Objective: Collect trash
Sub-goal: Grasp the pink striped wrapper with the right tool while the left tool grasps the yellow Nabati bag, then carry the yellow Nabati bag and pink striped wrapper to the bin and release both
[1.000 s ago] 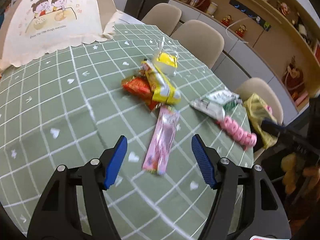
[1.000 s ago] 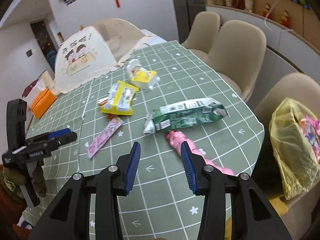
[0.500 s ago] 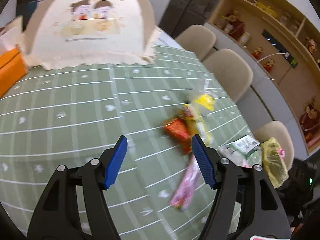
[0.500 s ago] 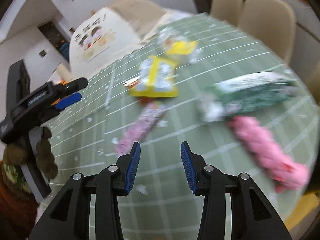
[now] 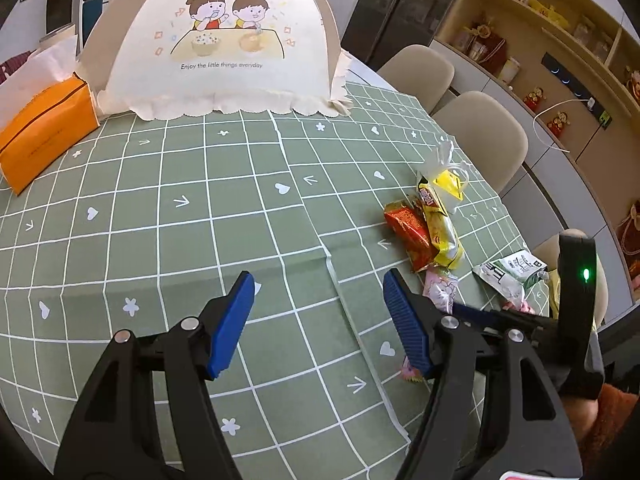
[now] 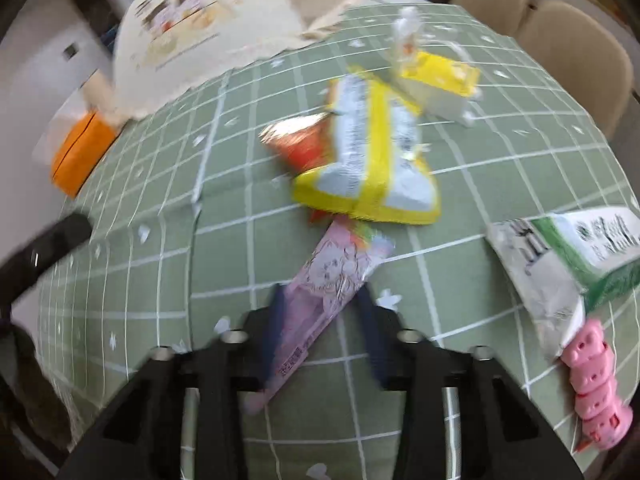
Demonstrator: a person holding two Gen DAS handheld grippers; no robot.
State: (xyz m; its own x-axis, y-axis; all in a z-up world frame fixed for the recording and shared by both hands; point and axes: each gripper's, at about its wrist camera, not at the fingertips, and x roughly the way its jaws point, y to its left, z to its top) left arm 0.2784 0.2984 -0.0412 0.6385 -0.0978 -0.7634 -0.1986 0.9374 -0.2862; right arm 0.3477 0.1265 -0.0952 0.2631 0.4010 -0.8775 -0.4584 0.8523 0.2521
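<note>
Trash lies on a green checked tablecloth (image 5: 200, 208). In the right wrist view, my right gripper (image 6: 322, 320) is open, its fingers on either side of a long pink wrapper (image 6: 324, 292) that lies flat on the cloth. Beyond it lie a yellow snack pack (image 6: 372, 160), a red wrapper (image 6: 300, 144), a yellow-and-white box (image 6: 436, 80), a green-white carton (image 6: 576, 256) and a pink blister strip (image 6: 596, 392). My left gripper (image 5: 320, 320) is open and empty above bare cloth, left of the pile. The right gripper also shows in the left wrist view (image 5: 472, 312).
A white domed food cover (image 5: 224, 40) stands at the back of the table, an orange tissue box (image 5: 44, 132) to its left. Beige chairs (image 5: 480, 136) line the far right edge, with cabinets and shelves behind.
My right gripper has moved down and forward over the pink wrapper, which now sits between its fingers. My left gripper has swung left and back, away from the pile.
</note>
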